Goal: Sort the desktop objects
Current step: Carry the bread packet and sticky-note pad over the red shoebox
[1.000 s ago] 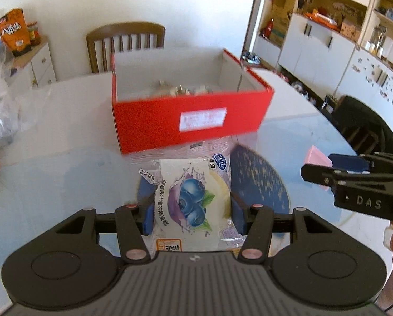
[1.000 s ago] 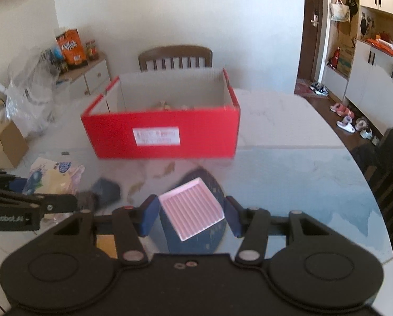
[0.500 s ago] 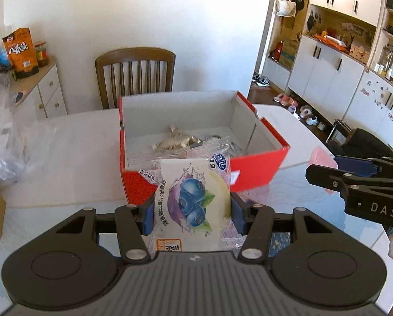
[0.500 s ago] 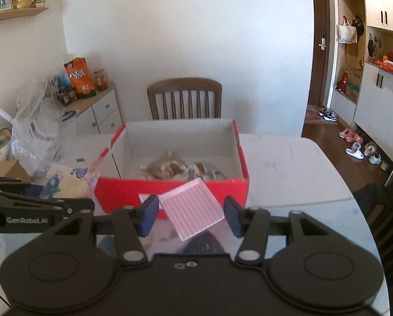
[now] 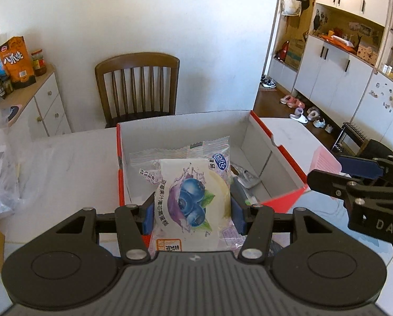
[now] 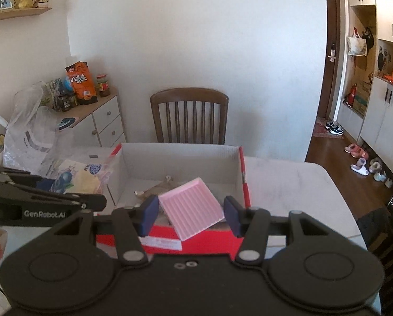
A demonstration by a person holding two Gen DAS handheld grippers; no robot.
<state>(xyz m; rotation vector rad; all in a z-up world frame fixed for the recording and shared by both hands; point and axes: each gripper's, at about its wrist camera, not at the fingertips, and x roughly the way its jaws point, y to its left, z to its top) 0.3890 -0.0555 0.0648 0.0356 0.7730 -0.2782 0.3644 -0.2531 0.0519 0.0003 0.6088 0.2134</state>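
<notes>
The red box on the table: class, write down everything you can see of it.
The red box is an open, lidless cardboard carton, red outside and plain white inside, with a white label on its near wall. It sits flat on the pale table, in front of a wooden chair. A few crumpled wrappers lie on its floor. The left gripper holds a blueberry snack packet above it, and the right gripper holds a pink ribbed tile.

My left tool (image 5: 192, 214) grips blueberry snack pack (image 5: 193, 197); right tool (image 6: 191, 210) grips pink ribbed tray (image 6: 192, 208), both over red box (image 6: 242, 179) w/ wrappers.
</notes>
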